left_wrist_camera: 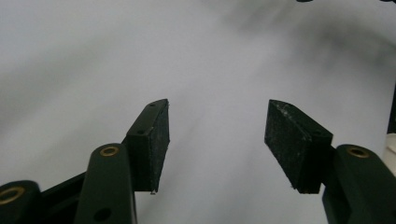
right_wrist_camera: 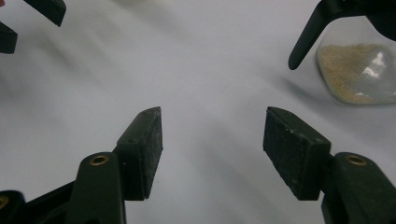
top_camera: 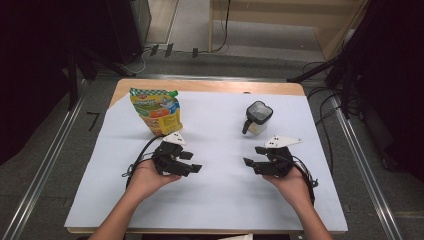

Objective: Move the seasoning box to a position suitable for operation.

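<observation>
White sheet (top_camera: 220, 200), free btwn tools.

High view overhead; gripper views low, blurred, perhaps facing inward.

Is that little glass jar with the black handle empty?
No. The glass jar holds tan grainy powder, heaped in its lower part in the right gripper view.

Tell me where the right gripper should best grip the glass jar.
Probably the black handle of the glass jar: it sticks out on the person's side, toward the open right gripper, and is narrower than the jar's wide, smooth body.
</observation>
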